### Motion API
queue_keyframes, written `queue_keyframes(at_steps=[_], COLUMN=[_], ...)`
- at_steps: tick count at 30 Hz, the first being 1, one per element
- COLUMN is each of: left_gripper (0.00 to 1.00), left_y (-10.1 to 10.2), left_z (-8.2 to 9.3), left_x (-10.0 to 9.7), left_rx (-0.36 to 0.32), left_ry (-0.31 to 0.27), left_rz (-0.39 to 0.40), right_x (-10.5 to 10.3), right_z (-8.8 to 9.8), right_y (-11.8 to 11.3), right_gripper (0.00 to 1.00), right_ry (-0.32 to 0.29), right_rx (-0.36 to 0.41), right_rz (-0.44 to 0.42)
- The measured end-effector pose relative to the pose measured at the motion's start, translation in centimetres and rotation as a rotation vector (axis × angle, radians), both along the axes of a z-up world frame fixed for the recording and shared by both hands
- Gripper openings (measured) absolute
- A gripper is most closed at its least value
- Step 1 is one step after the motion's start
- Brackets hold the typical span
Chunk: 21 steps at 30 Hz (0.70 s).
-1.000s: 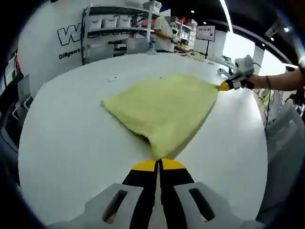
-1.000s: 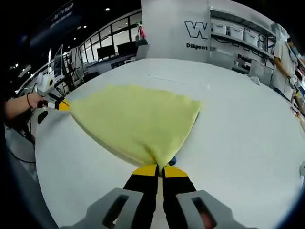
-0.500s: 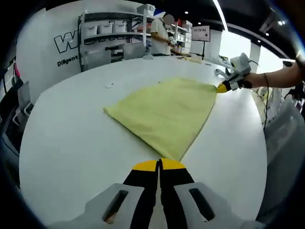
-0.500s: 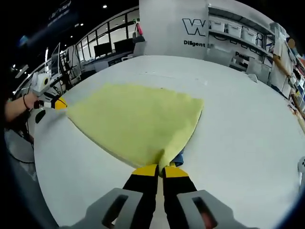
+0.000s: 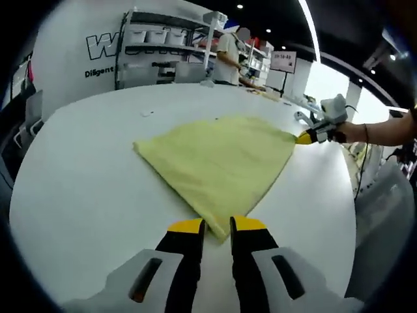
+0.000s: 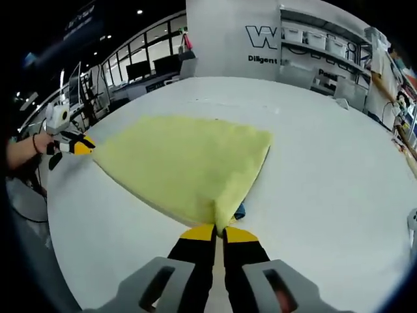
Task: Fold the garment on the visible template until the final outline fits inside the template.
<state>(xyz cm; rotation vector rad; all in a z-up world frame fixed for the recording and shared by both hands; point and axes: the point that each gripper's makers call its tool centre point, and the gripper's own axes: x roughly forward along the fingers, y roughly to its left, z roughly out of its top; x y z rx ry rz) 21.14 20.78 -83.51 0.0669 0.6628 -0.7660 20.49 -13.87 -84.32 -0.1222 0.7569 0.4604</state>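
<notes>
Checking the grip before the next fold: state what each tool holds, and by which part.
The right tool is shut on a corner of the yellow cloth. The left tool is open, holding nothing; the cloth's near corner lies between its jaws.

white wall [image 6: 221,32] – large outlined "w", smaller "diligent" beneath – cut off

Left gripper [image 5: 217,227]: jaws parted, a clear gap between the yellow tips, held low and level over the surface. Right gripper [image 6: 218,233]: jaws pressed together, pinching the garment [image 6: 186,166] corner. Seen from the left gripper view, right gripper [image 5: 305,137] is extended far out, a hand [image 5: 352,131] and forearm behind it.
</notes>
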Motion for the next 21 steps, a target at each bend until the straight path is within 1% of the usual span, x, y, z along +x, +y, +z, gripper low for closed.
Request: queue_keyframes(at_steps=[2, 4, 5, 6, 7, 8, 12, 14, 15, 16, 18, 19, 20, 21], left_gripper=[0.17, 0.15, 0.12, 0.06, 0.04, 0.03, 0.02, 0.02, 0.01, 0.01, 0.01, 0.01, 0.01, 0.00], left_y=[-0.3, -0.5, -0.6, -0.9, -1.2, -1.5, -1.5, -1.2, -0.8, -0.5, -0.1, 0.3, 0.7, 1.1], left_z=[-0.4, -0.5, -0.5, -0.5, -0.5, -0.5, -0.4, -0.2, -0.1, 0.2, 0.6, 0.7, 0.7, 0.7], left_x=[-0.1, 0.0, 0.0, -0.2, -0.4, -0.6, -0.8, -0.8, -0.5, -0.5, -0.6, -0.6, -0.8, -0.8], left_rx=[0.008, -0.006, -0.009, -0.016, -0.022, -0.029, -0.025, -0.032, -0.019, -0.014, -0.038, -0.033, -0.011, 0.010], left_ry=[0.008, 0.021, 0.022, 0.027, 0.031, 0.035, 0.034, 0.028, 0.012, 0.000, 0.005, 0.004, -0.004, -0.017], left_rz=[-0.002, 0.006, 0.007, 0.009, 0.011, 0.014, 0.011, 0.019, 0.037, 0.044, 0.068, 0.071, 0.071, 0.069], right_x=[0.0, 0.0, 0.0, -0.1, -0.1, -0.1, -0.2, -0.3, -0.4, -0.1, -0.7, -0.8, -0.9, -1.1], right_z=[0.0, 0.0, 0.0, 0.0, 0.0, 0.0, 0.0, 0.0, 0.0, 0.3, 0.2, 0.1, -0.2, -0.3], right_y=[0.0, -0.1, -0.1, -0.1, -0.1, -0.1, -0.2, -0.3, -0.3, -0.5, -0.2, -0.3, -0.2, -0.1], right_gripper=[0.00, 0.00, 0.00, 0.00, 0.00, 0.00, 0.00, 0.00, 0.00, 0.00, 0.00, 0.00, 0.00, 0.00], right_ry=[-0.001, 0.002, 0.002, 0.000, -0.002, -0.001, -0.004, -0.009, -0.007, -0.043, -0.016, -0.008, 0.008, 0.024], right_rx=[-0.002, -0.003, -0.002, 0.000, 0.001, 0.001, -0.008, -0.043, -0.061, -0.106, -0.125, -0.134, -0.134, -0.118], right_rz=[0.003, 0.001, 0.002, 0.004, 0.005, 0.006, 0.011, 0.034, 0.047, 0.056, 0.069, 0.060, 0.050, 0.045])
